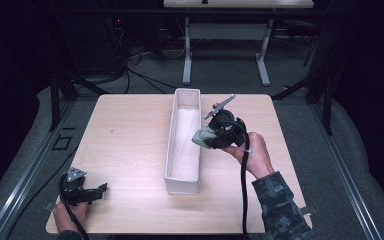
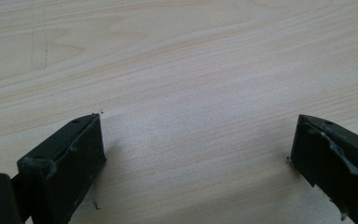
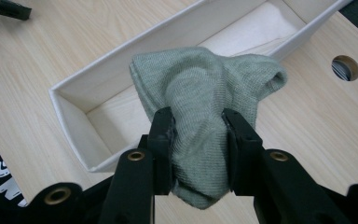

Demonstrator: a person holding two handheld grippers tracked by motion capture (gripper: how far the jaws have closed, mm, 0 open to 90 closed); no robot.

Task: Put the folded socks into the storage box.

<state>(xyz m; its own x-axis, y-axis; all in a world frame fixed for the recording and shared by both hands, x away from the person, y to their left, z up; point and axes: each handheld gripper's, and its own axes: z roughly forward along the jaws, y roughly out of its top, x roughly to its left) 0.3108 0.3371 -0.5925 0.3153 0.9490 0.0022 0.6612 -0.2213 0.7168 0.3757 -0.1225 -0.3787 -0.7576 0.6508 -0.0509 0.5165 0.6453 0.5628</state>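
A long white open box [image 1: 170,150] stands lengthwise in the middle of the wooden table [image 1: 125,130]. My right gripper [image 1: 206,136] is shut on a bunched grey-green cloth [image 3: 205,93] [image 1: 201,136], held just above the box's right rim [image 3: 121,51]. The cloth bulges out past the fingertips [image 3: 164,122] and hangs below them. My left gripper [image 1: 99,189] lies low at the table's near left corner, open, its jaws wide apart over bare wood [image 2: 196,140] with nothing between them.
The box's inside [image 3: 256,32] looks empty. A round cable hole [image 3: 345,67] pierces the table near its edge. Beyond the table stand desk legs [image 1: 187,50] and cables on a grey floor. A sleeve [image 1: 280,205] comes in at the bottom right.
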